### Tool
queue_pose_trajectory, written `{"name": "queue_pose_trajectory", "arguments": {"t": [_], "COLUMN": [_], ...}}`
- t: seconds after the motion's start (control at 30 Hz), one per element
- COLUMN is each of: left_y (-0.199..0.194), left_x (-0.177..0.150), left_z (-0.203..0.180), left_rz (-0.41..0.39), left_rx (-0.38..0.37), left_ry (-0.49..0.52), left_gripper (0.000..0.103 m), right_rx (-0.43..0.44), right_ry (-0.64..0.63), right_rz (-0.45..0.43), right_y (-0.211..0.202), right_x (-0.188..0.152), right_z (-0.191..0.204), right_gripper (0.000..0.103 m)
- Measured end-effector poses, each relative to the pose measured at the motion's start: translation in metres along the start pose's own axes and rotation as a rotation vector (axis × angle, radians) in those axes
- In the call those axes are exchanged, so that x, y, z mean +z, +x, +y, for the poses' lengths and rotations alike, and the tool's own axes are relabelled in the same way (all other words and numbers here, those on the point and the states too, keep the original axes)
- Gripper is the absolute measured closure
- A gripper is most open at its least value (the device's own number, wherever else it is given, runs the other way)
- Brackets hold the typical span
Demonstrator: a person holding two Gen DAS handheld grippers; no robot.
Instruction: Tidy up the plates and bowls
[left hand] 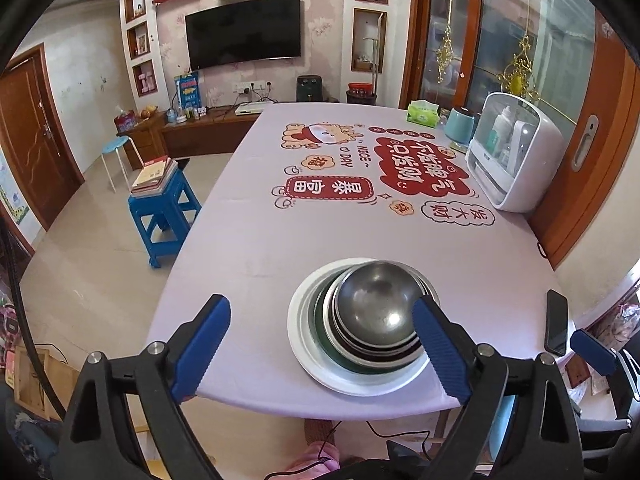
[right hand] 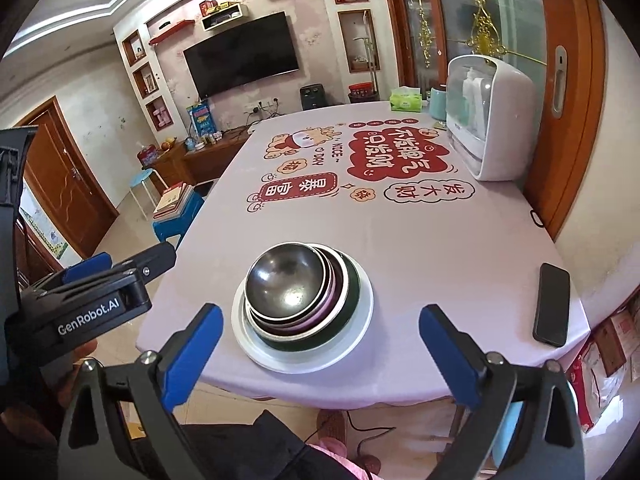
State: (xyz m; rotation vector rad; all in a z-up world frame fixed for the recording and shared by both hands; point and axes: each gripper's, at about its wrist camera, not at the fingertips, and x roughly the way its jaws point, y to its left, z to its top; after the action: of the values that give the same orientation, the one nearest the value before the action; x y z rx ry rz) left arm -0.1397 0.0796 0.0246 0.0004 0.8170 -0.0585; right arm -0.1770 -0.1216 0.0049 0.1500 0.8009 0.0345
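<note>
Bowls [right hand: 286, 280] upright, mouths up, nested on white plate [right hand: 360, 320] — both claws spread, empty.

Home living room: wall television [left hand: 244, 32], clothed dining table [left hand: 320, 224].

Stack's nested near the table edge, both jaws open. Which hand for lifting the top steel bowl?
Probably left. In its own view the left gripper has one blue finger already overlapping the steel bowl rim. The right gripper straddles the whole white plate, centred on the stack rather than on a rim.
</note>
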Motion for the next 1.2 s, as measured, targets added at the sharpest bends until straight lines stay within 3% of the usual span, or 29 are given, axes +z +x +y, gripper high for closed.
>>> {"name": "queue_pose_trajectory", "arguments": {"t": [0.07,0.17,0.5,1.2], "left_y": [0.002,0.004,0.014,0.022], "left_x": [0.002,0.006,0.007,0.01], "left_z": [-0.001,-0.001,-0.003,0.006], "left_rz": [-0.002,-0.009,0.017,0.021], "left_rx": [0.005,0.013,0.045,0.033], "left_ry": [0.003,0.01,0.046,0.029], "left_gripper": [0.003,0.001,0.001,0.001], "right_rx": [-0.001,-0.002,0.0,0.004], "right_ry": [-0.002,0.001,0.014,0.021], "right_rz": [-0.006,-0.008,0.015,0.026], "right_y": [0.002,0.005,0.017,0.026], "right_x": [0.003,0.006,0.01,0.013], "right_z": [0.0,0.0,0.005,0.011], "right_gripper": [0.0,0.0,0.0,0.0]}}
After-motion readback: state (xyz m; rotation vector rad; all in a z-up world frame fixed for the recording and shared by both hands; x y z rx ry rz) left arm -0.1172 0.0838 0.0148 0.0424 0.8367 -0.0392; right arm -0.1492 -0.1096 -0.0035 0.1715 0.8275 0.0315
